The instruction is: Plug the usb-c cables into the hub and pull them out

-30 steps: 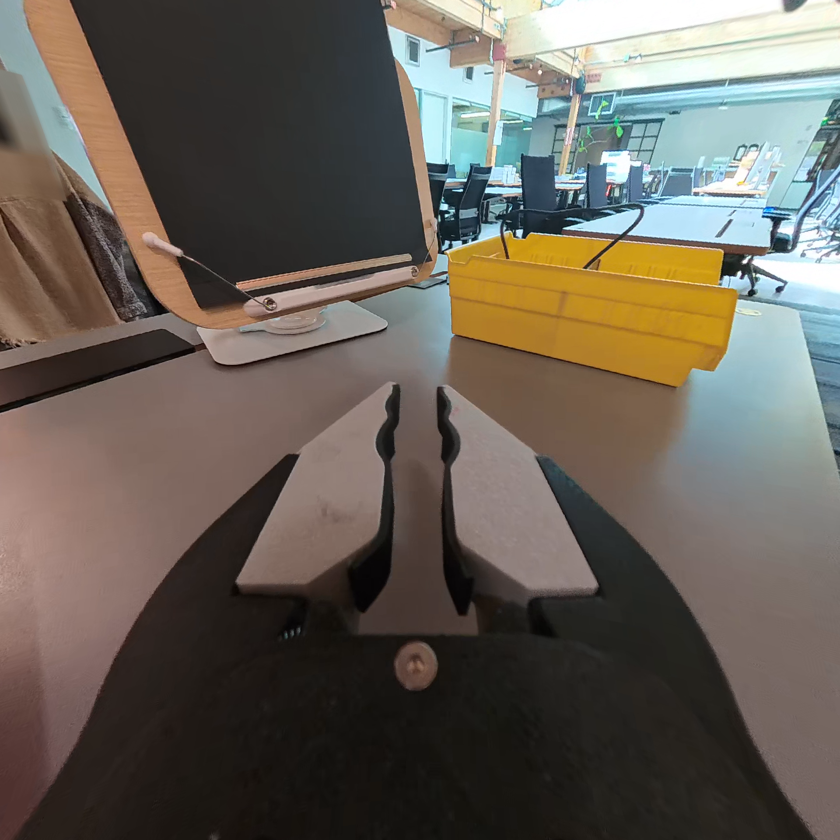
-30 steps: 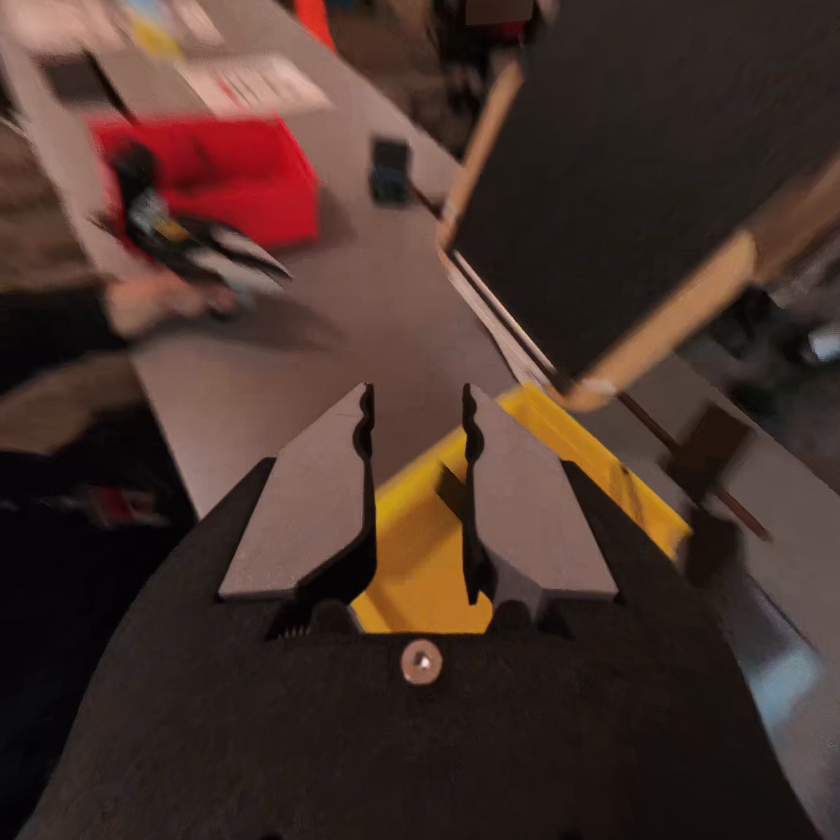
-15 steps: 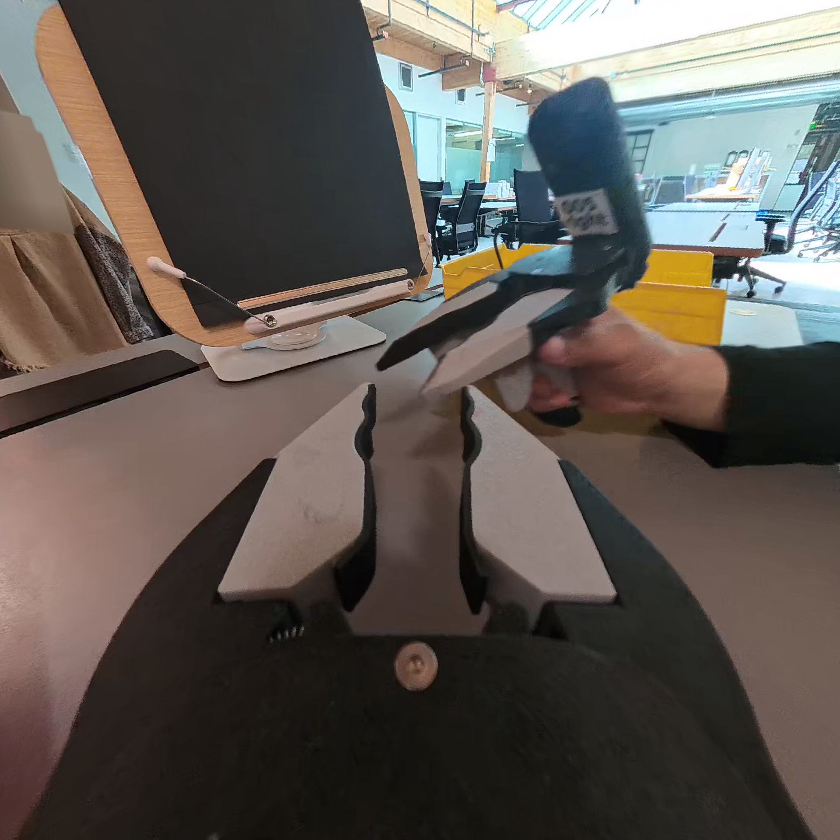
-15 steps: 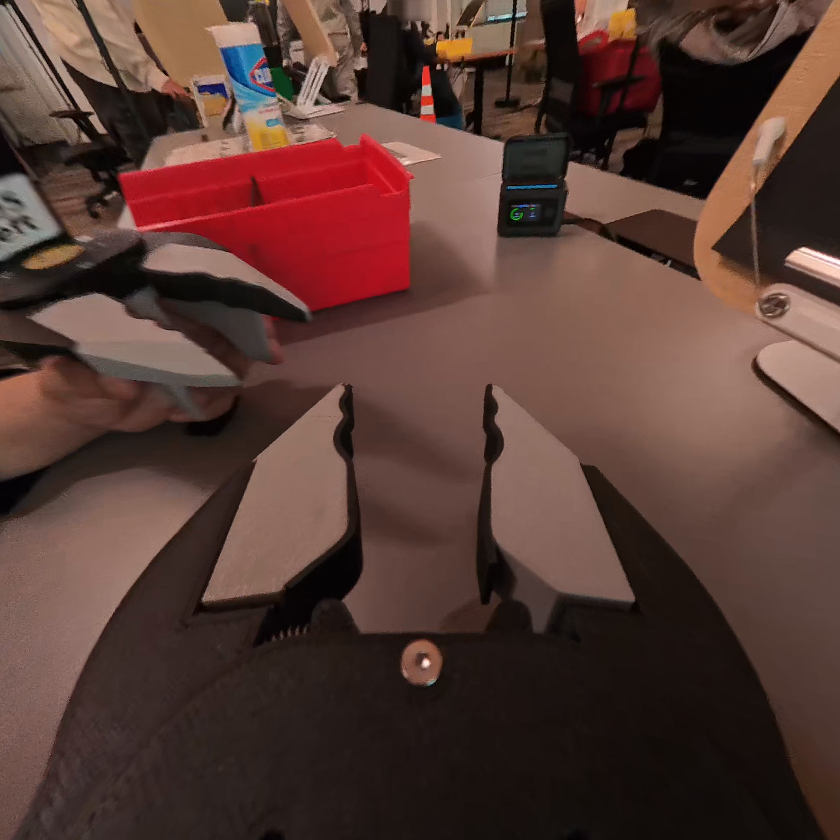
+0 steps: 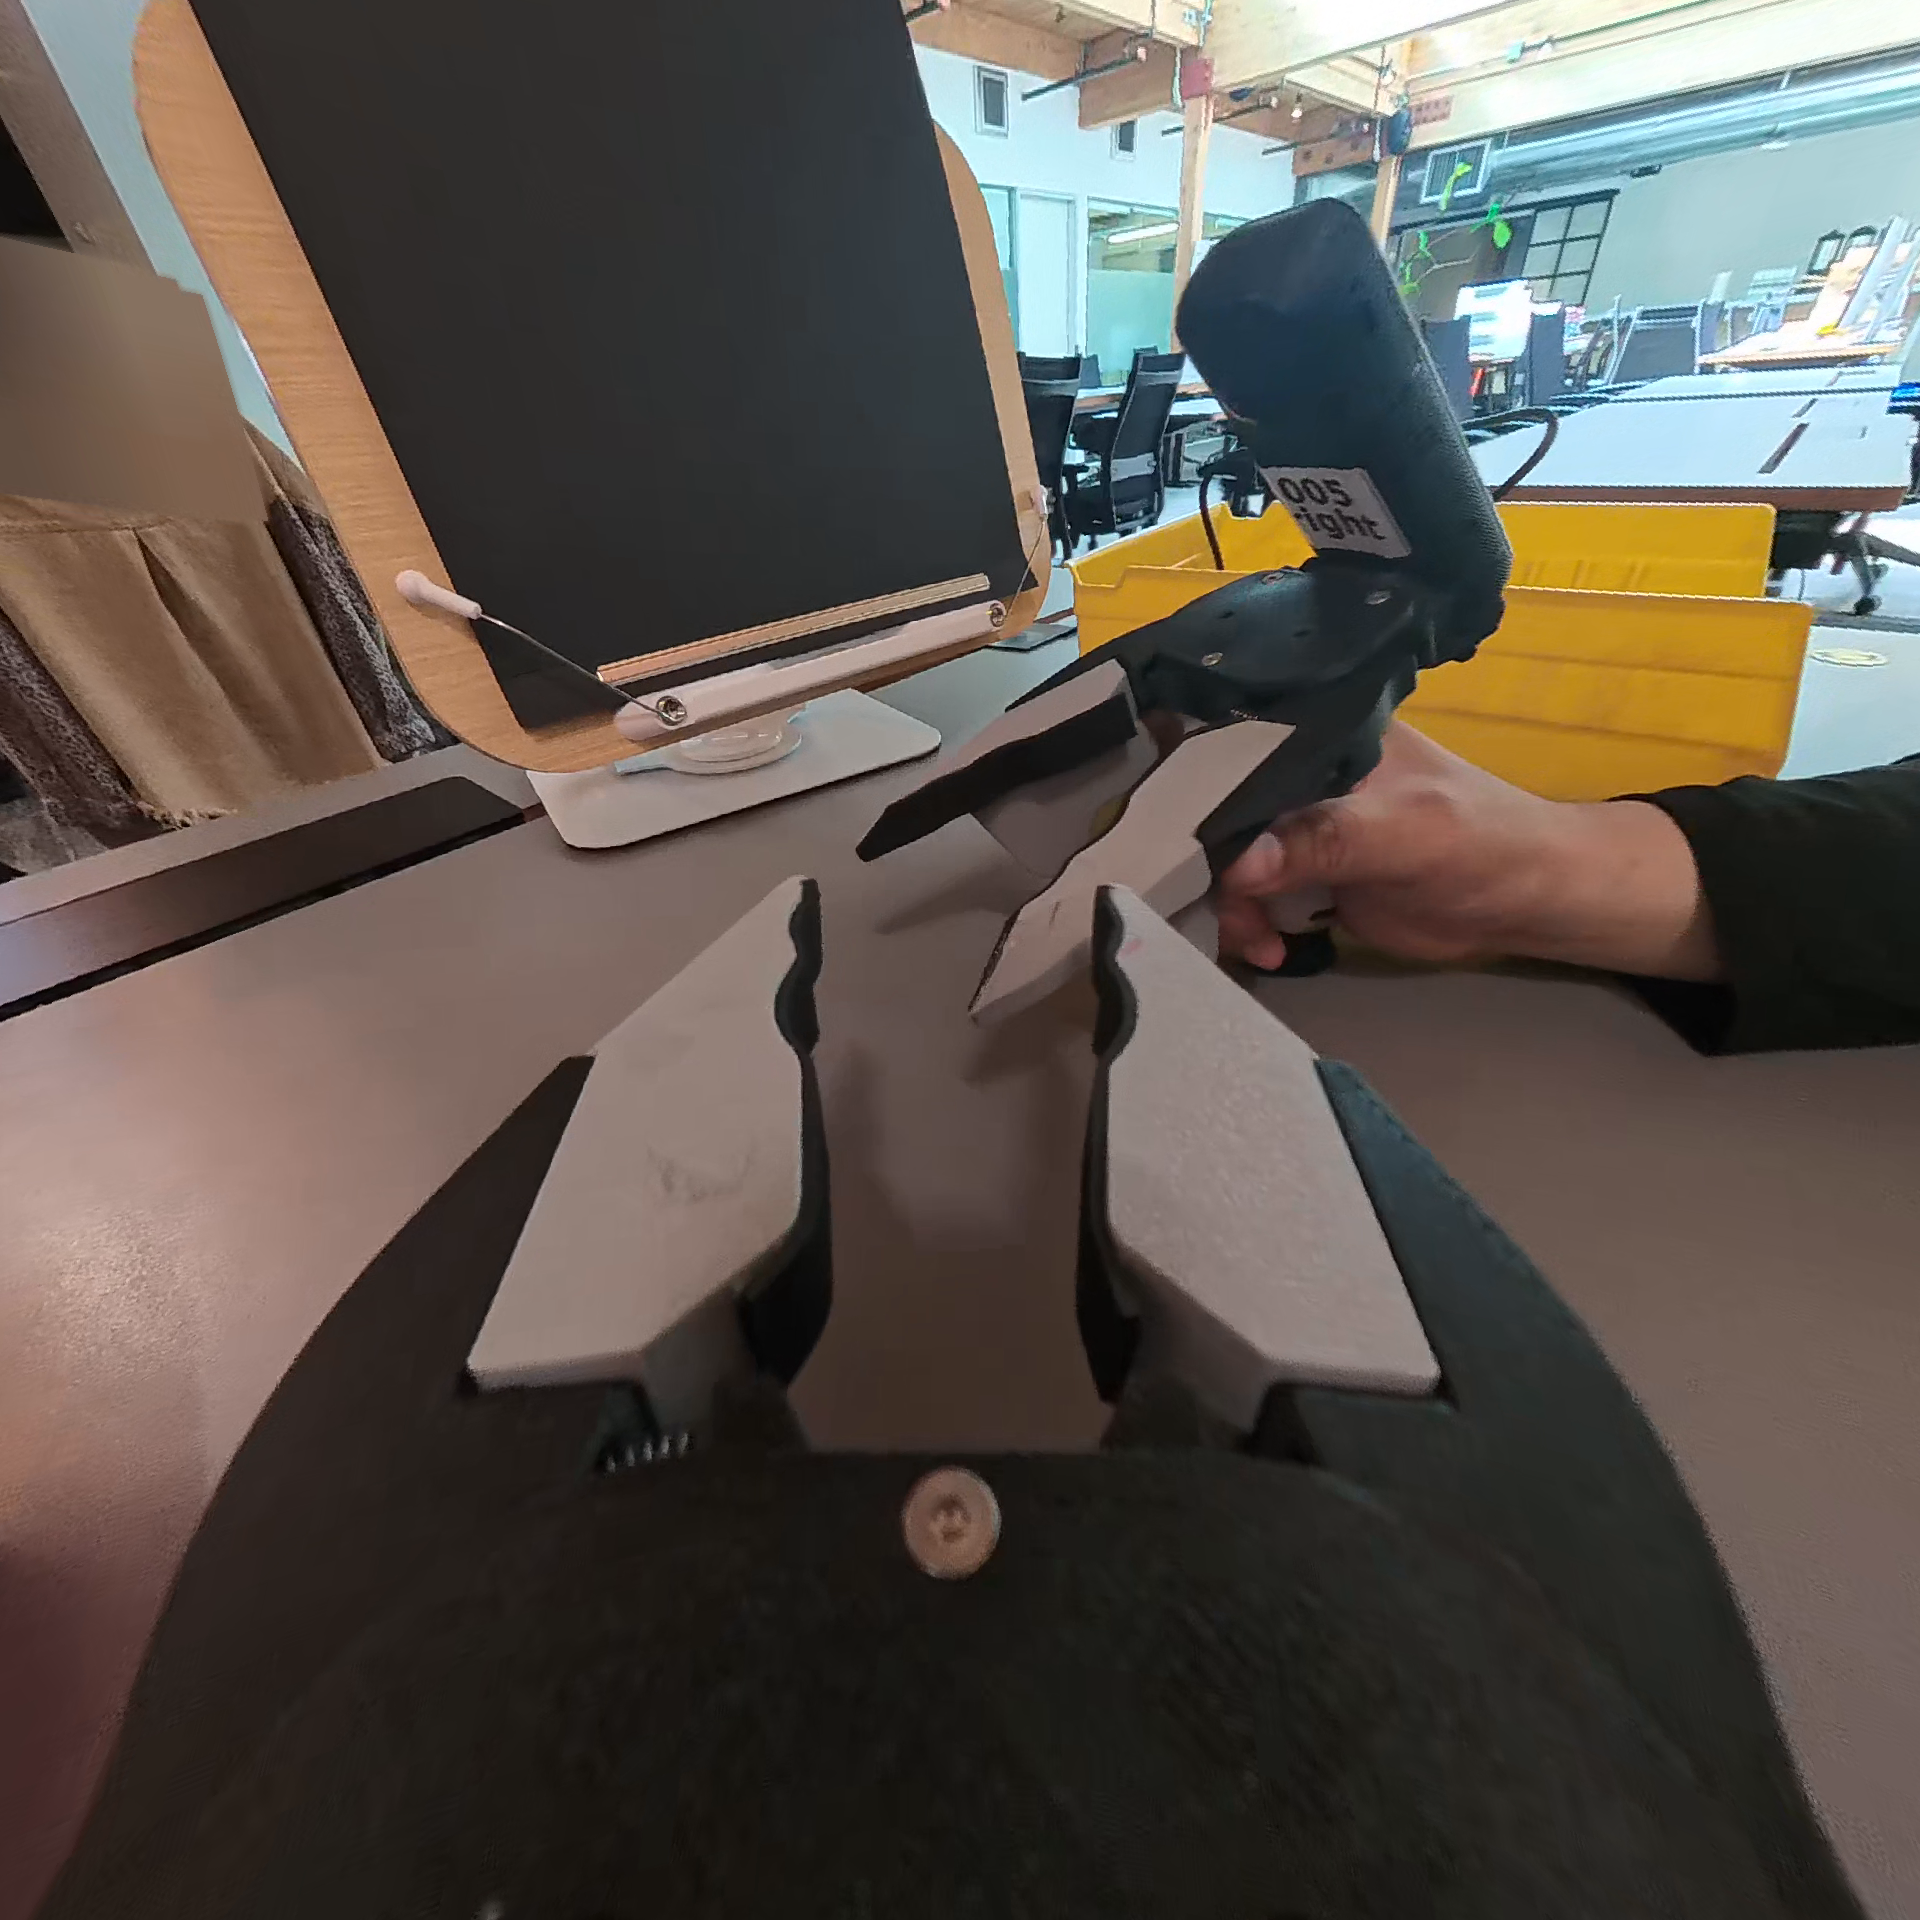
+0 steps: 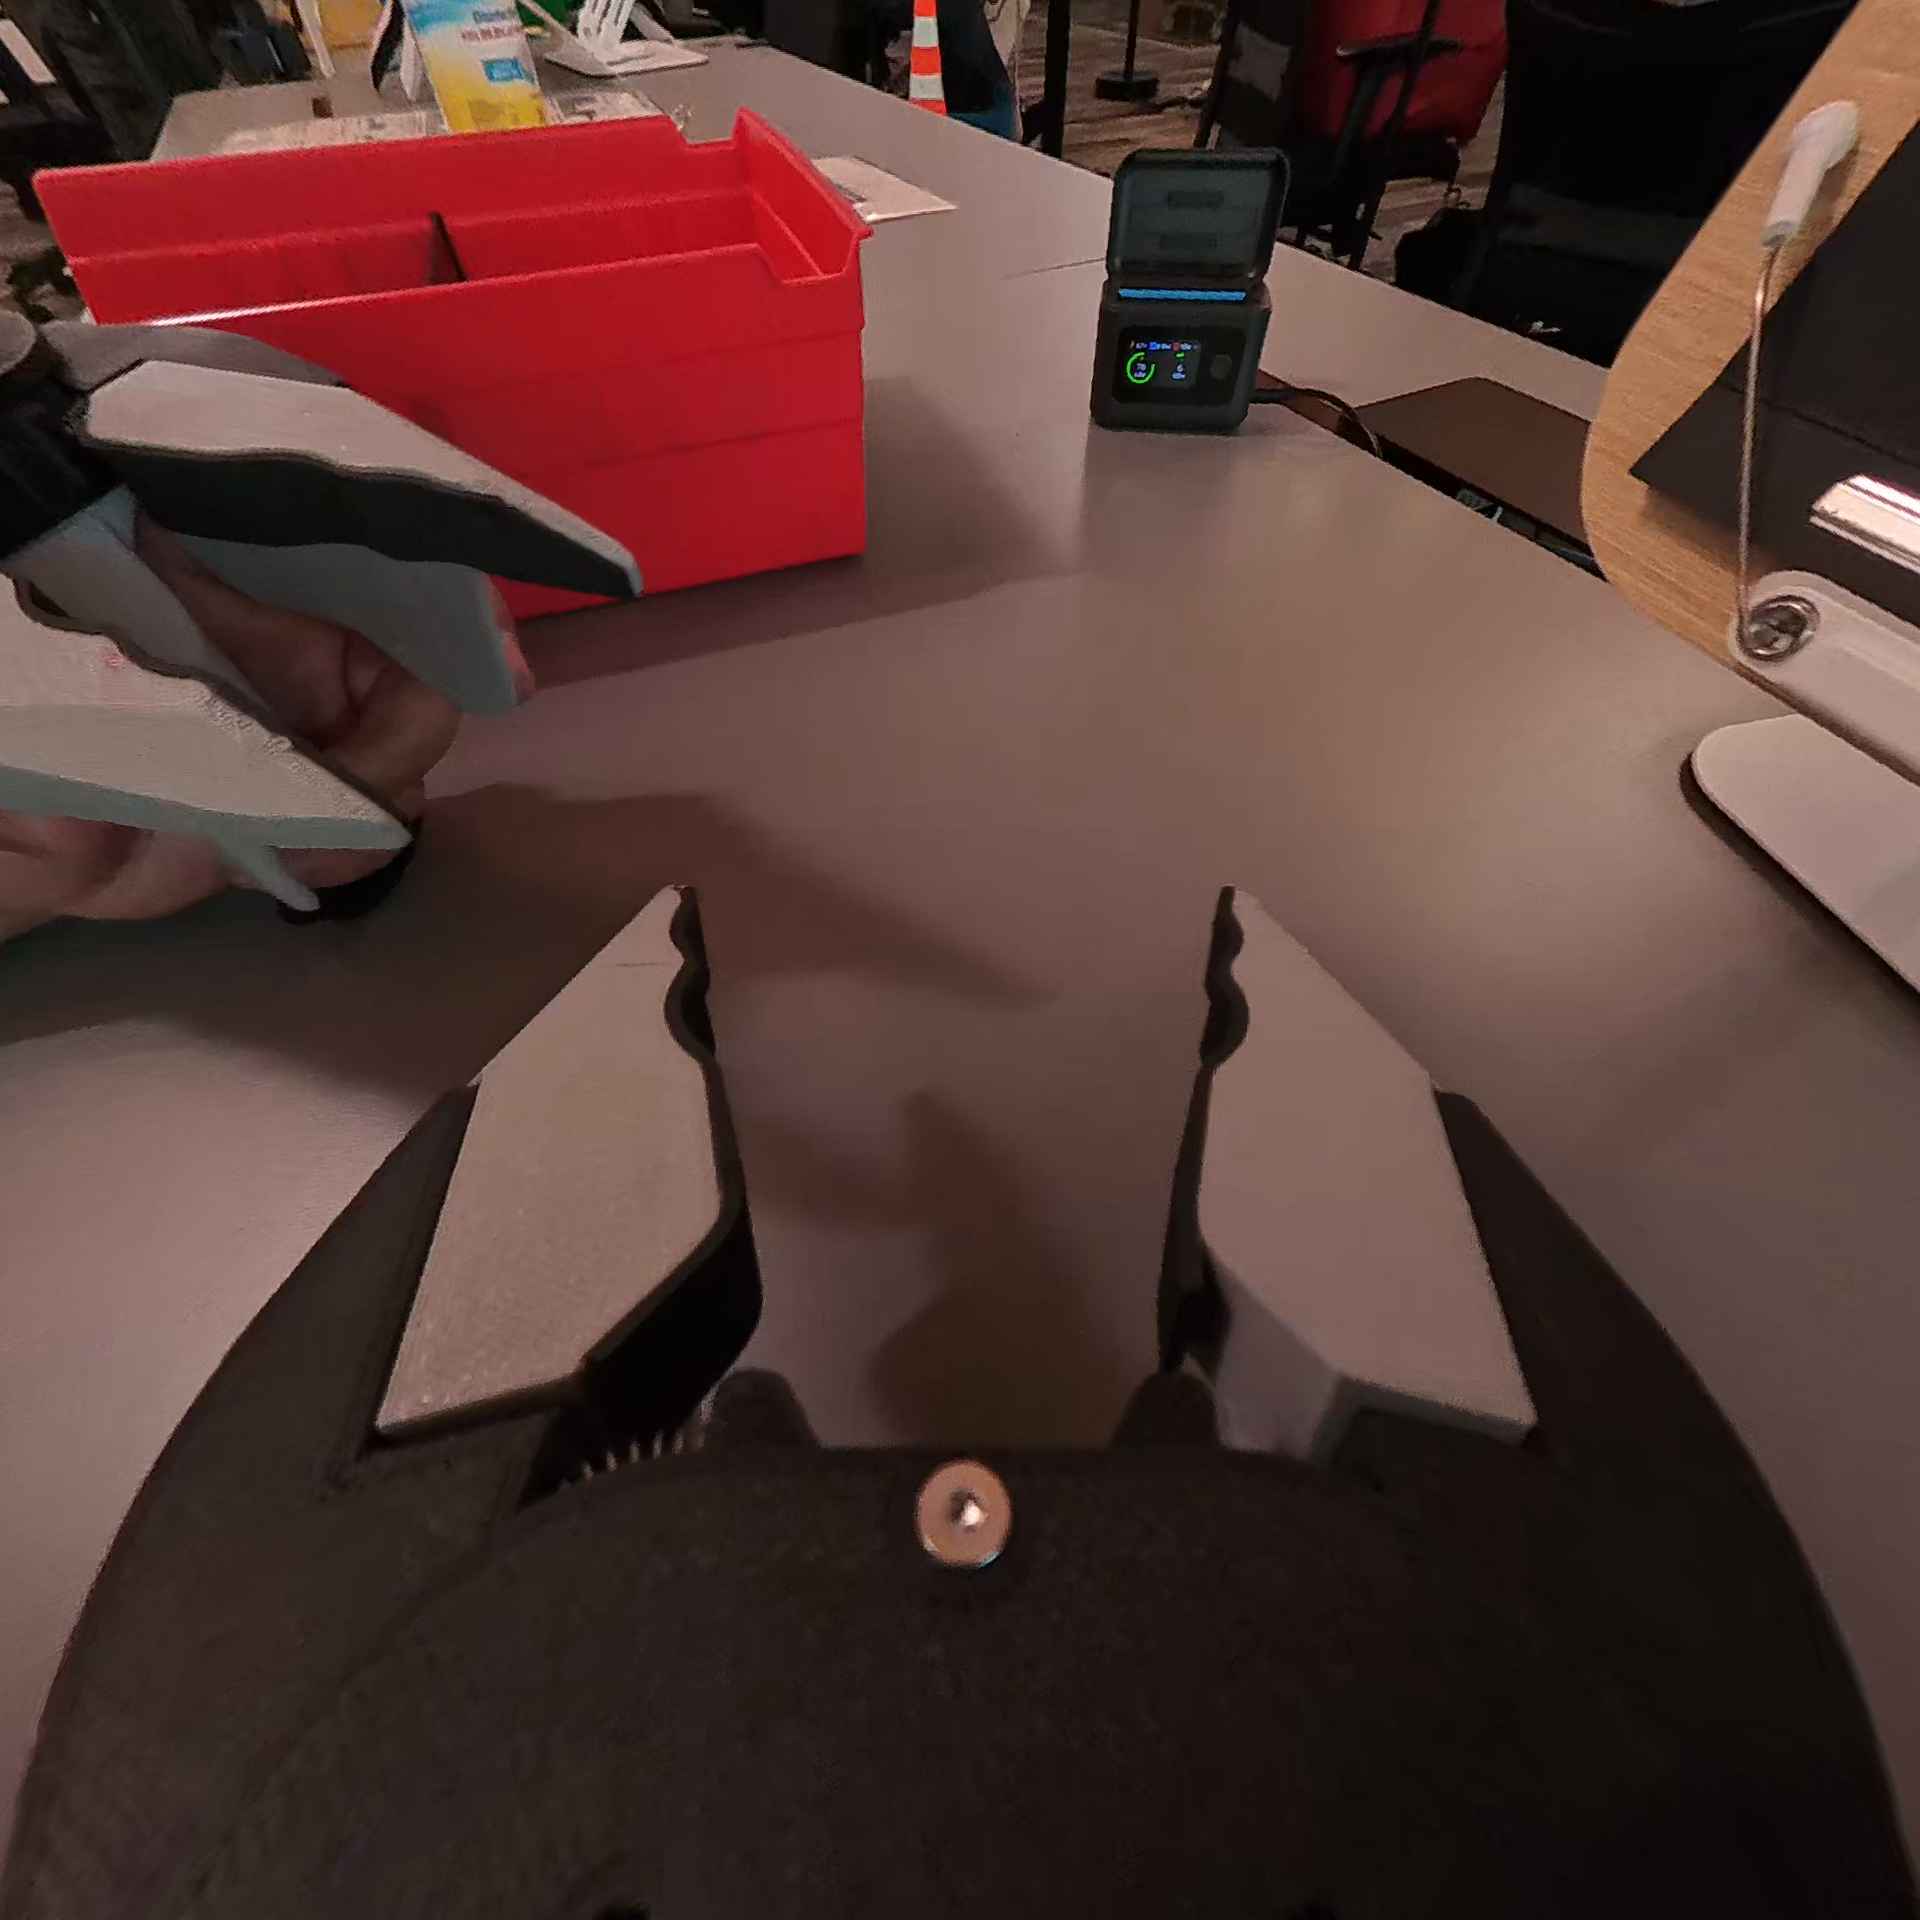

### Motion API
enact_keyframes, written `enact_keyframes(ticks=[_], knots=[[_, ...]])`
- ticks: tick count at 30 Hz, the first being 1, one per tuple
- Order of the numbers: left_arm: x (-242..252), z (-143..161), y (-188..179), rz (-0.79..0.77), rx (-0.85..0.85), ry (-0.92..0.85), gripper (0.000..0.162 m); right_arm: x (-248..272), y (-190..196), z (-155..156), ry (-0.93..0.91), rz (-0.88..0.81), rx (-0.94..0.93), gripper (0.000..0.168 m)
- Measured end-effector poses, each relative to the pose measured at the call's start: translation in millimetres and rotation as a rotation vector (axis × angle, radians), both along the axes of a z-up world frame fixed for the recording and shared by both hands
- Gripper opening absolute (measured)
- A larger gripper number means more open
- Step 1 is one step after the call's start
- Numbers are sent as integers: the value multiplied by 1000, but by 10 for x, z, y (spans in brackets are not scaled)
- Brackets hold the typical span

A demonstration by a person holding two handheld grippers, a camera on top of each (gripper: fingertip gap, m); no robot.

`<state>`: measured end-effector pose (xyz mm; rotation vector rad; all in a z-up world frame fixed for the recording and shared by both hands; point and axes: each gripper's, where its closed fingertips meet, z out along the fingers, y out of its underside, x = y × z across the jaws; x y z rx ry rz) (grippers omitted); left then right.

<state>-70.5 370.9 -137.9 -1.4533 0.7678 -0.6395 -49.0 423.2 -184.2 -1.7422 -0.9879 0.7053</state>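
My left gripper (image 5: 956, 914) is open and empty, low over the grey table (image 5: 312, 1091). My right gripper (image 6: 954, 914) is open wide and empty, also low over the table. The two face each other with their tips close: the right gripper shows in the left wrist view (image 5: 920, 932), held by a hand, and the left gripper shows in the right wrist view (image 6: 520, 707). A black cable (image 5: 1527, 436) arches out of a yellow bin (image 5: 1610, 686) behind the right gripper. I see no hub in either view.
A wooden stand with a black panel (image 5: 623, 364) stands on a white base at the back; it also shows in the right wrist view (image 6: 1683, 343). A red divided bin (image 6: 623, 416) and a small black device with a lit screen (image 6: 1184, 343) stand farther along the table.
My right gripper came from above the yellow bin down to the table, facing the left gripper. Both grippers opened wider.
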Motion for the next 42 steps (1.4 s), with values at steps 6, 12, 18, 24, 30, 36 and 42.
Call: enact_keyframes(ticks=[6, 12, 18, 24, 30, 36, 42], knots=[[-8, 34, -29, 39, 64, 15, 43, 83, -2, 59, 53, -30, -9, 95], [38, -49, 21, 77, 38, 81, 57, 101, -44, 85, 66, -21, 1, 94], [58, -83, -46, 36, -45, 55, 59, 89, -45, 62, 47, -21, 4, 92], [-38, -88, -570, -172, -229, 106, 53, 68, -18, 40, 42, -5, -16, 89], [-1132, 1002, -39, 122, -141, 394, 50, 29, -13, 18, 26, 10, -17, 86], [-2428, 440, 872, 275, -478, 739, 46, 12, -11, 19, 26, 13, -16, 81], [-2899, -516, 1044, 182, -640, 990, 42, 3, -26, 41, 37, 24, -5, 78]])
